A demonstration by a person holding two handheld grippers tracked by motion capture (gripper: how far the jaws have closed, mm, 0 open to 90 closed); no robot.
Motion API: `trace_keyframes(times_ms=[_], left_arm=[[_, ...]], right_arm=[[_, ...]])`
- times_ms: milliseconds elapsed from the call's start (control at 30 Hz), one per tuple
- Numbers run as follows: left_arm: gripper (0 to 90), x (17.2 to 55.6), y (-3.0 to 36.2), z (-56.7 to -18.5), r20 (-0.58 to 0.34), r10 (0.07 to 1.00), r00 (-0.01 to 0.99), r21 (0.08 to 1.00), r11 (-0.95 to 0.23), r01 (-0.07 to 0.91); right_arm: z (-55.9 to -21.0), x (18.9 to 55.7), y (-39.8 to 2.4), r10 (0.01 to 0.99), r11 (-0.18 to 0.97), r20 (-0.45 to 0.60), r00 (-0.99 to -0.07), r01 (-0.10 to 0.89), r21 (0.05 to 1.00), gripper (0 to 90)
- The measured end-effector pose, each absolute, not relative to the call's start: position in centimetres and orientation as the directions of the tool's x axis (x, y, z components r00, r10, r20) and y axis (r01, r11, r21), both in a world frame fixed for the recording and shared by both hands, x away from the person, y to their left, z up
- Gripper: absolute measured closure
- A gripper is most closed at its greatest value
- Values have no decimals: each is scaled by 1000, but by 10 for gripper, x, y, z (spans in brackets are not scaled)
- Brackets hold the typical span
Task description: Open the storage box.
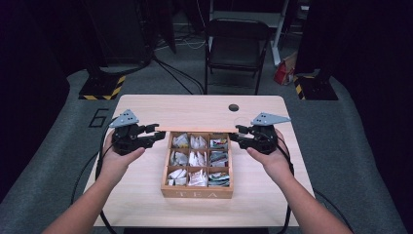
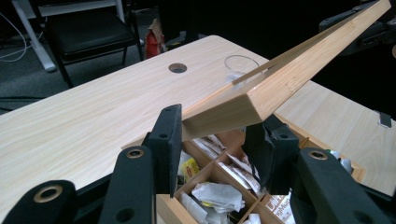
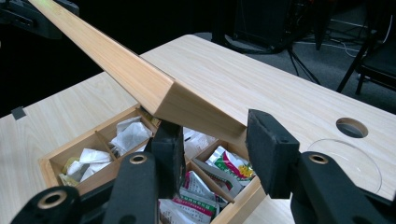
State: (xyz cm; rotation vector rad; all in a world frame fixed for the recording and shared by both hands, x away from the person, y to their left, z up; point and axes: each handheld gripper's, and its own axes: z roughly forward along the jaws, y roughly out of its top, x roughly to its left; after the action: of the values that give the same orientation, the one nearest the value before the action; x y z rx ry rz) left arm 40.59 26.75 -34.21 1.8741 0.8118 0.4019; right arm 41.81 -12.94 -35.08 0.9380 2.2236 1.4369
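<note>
Lid (image 2: 261, 93) of the wooden tea box (image 1: 197, 193) hangs tilted above the open compartments, carried at both ends! On the left, the left gripper (image 1: 155, 132) clamps the lid's corner, its black pads (image 2: 169, 135) pressed against the wood on either side. Below, tea bags (image 1: 197, 158) fill all nine sections of the box sitting mid-table. Over on the right, the right gripper (image 1: 237, 132) has the opposite corner between its jaws; the near pad (image 3: 169, 149) touches wood, the far one looks slightly clear. A clear glass (image 3: 350, 161) stands just beyond.
</note>
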Motion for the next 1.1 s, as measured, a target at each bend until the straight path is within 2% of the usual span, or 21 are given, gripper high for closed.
trace_keyframes(times_ms=[533, 1100], left_arm=[[565, 388, 268, -357, -73, 687, 723, 895, -275, 351], [564, 368, 267, -376, -24, 691, 722, 894, -309, 325]], right_arm=[[-357, 396, -131, 656, 306, 54, -753, 330, 893, 527], [-365, 361, -134, 637, 331, 12, -771, 288, 899, 548]])
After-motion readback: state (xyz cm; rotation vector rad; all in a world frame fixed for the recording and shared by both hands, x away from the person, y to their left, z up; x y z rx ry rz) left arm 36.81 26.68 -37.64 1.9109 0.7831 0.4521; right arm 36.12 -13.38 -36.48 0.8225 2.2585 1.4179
